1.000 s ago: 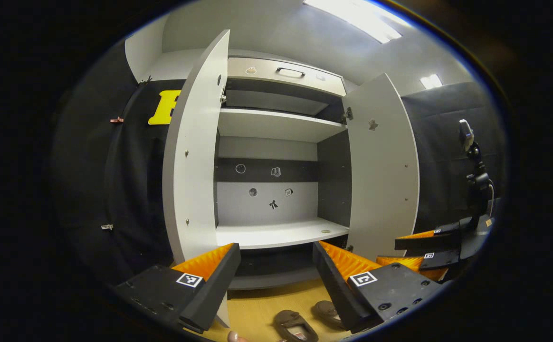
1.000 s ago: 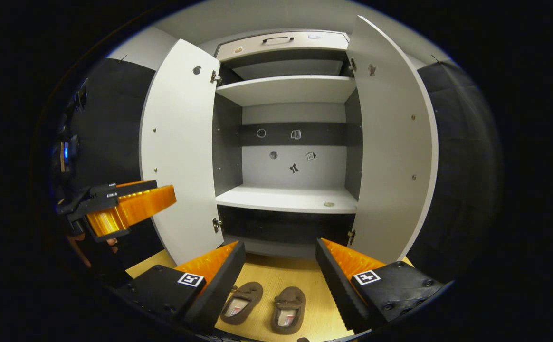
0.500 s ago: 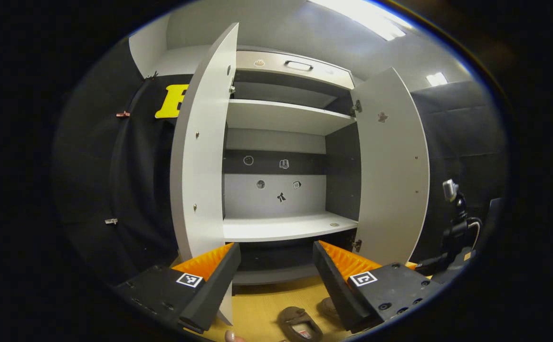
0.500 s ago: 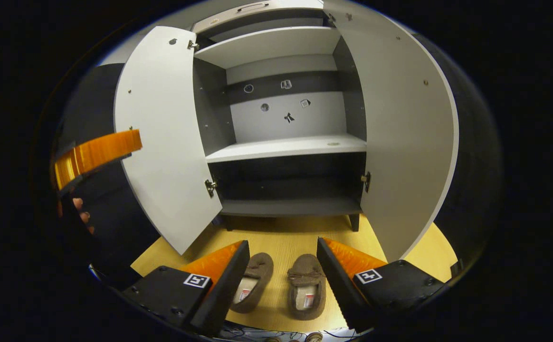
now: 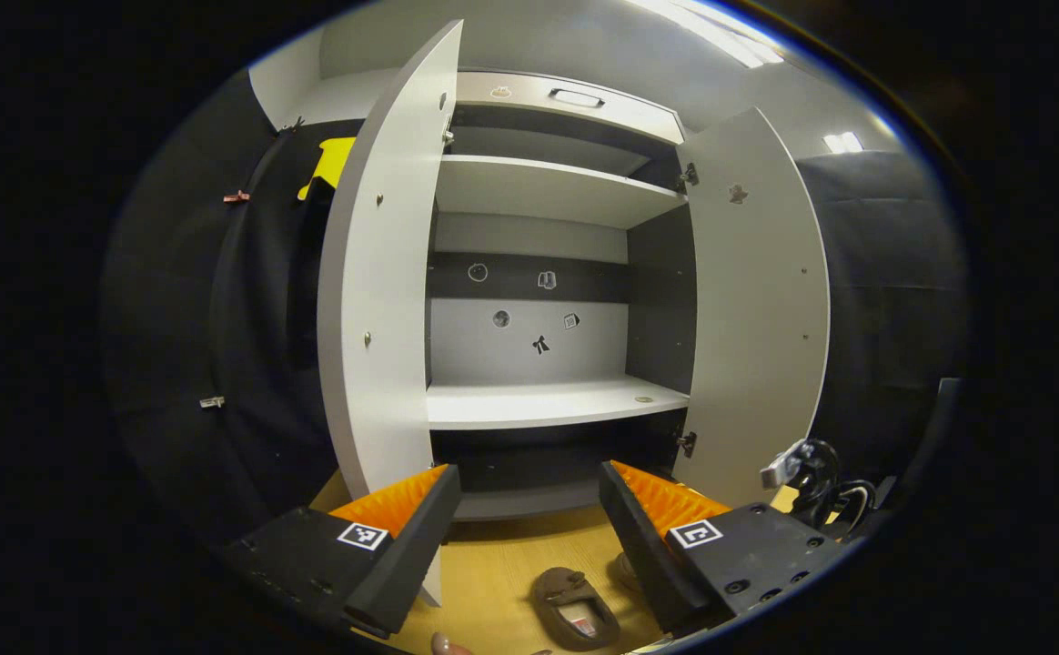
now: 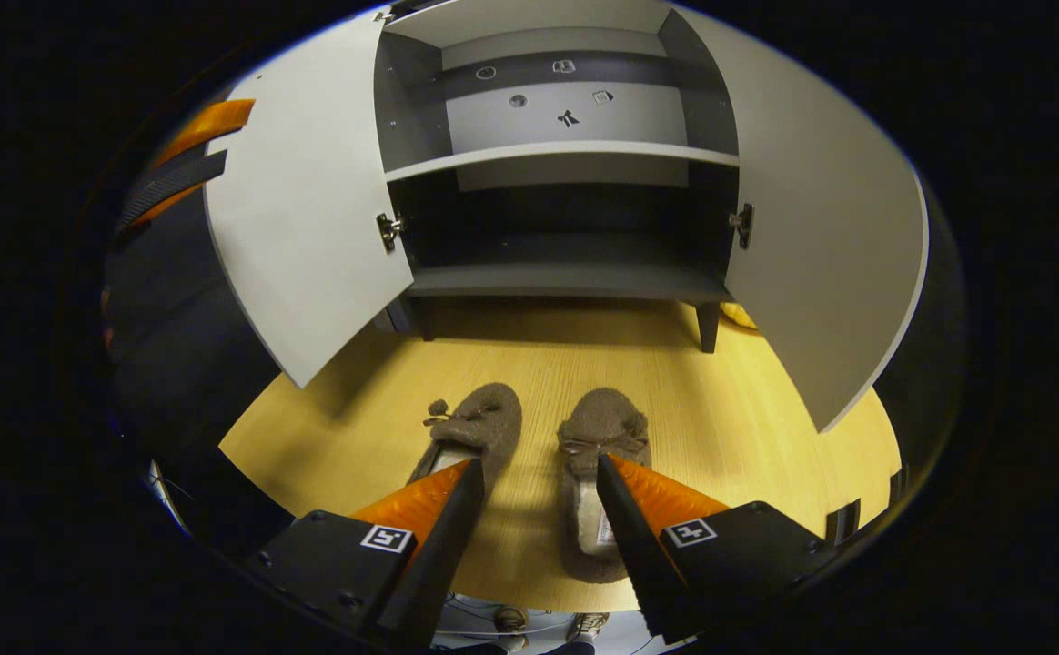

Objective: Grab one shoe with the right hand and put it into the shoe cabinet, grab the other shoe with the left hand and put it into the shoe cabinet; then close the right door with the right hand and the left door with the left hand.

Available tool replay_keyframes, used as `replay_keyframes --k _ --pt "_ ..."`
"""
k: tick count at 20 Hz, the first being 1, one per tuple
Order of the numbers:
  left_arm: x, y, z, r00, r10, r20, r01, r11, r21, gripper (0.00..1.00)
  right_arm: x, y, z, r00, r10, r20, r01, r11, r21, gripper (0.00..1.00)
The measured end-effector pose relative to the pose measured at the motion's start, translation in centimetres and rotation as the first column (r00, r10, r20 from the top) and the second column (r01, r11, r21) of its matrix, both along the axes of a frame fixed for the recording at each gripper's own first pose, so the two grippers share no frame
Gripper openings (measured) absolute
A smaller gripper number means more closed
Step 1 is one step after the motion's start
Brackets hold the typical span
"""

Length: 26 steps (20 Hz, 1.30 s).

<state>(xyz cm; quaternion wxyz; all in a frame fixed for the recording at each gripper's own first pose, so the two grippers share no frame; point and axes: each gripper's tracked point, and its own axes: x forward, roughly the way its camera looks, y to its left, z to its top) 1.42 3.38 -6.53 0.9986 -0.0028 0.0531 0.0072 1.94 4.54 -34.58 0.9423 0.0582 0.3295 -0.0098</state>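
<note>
The right claw (image 6: 529, 478) is hovering wide open and empty over the right shoe (image 6: 595, 473) on the floor, needing its fingers straddling the shoe's sides before closing.

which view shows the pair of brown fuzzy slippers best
The right gripper view: both brown fuzzy slippers lie side by side on the wooden floor, toes toward the grey shoe cabinet. The left gripper view catches one slipper and a sliver of the other behind its finger.

Two brown fuzzy cloth slippers (image 6: 529, 455) lie on pale, smooth wood-grain flooring (image 6: 730, 409); the matt white laminate cabinet doors (image 6: 311, 236) carry metal hinges (image 6: 389, 228).
</note>
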Motion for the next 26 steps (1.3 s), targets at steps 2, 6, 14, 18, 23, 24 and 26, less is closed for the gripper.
replay_keyframes --k 2,6,14,18,23,24,26 --pt "-0.1 -0.4 -0.7 1.0 -0.006 -0.015 0.006 1.0 -0.006 0.97 -0.3 -0.2 -1.7 0.999 -0.012 -0.034 0.013 1.0 0.008 0.71" --pt "0.0 -0.9 -2.0 0.998 -0.013 -0.054 0.014 1.0 0.023 0.96 0.3 -1.2 -4.7 0.996 -0.034 -0.077 0.035 0.999 0.016 0.7" --pt "0.1 -1.0 -4.0 0.994 -0.005 -0.111 0.008 1.0 0.027 0.97 2.9 -1.3 -8.5 0.993 -0.01 -0.117 0.011 1.0 0.004 0.58" --pt "0.3 -1.0 -4.7 0.992 0.0 -0.129 0.004 1.0 0.029 0.97 4.0 -1.4 -9.5 0.991 0.004 -0.131 -0.005 1.0 -0.007 0.29" --pt "0.6 -0.9 -5.3 0.99 0.005 -0.144 0.0 1.0 0.031 0.96 4.7 -1.7 -9.9 0.99 -0.005 -0.141 0.004 1.0 -0.006 0.36" --pt "0.7 -0.9 -5.4 0.989 0.005 -0.147 0.0 1.0 0.032 0.96 4.7 -1.6 -10.0 0.99 0.001 -0.143 -0.002 1.0 -0.006 0.36" --pt "0.7 -0.9 -5.6 0.989 0.005 -0.149 0.0 0.999 0.033 0.96 4.7 -1.5 -10.2 0.989 0.009 -0.148 -0.011 1.0 -0.017 0.36"
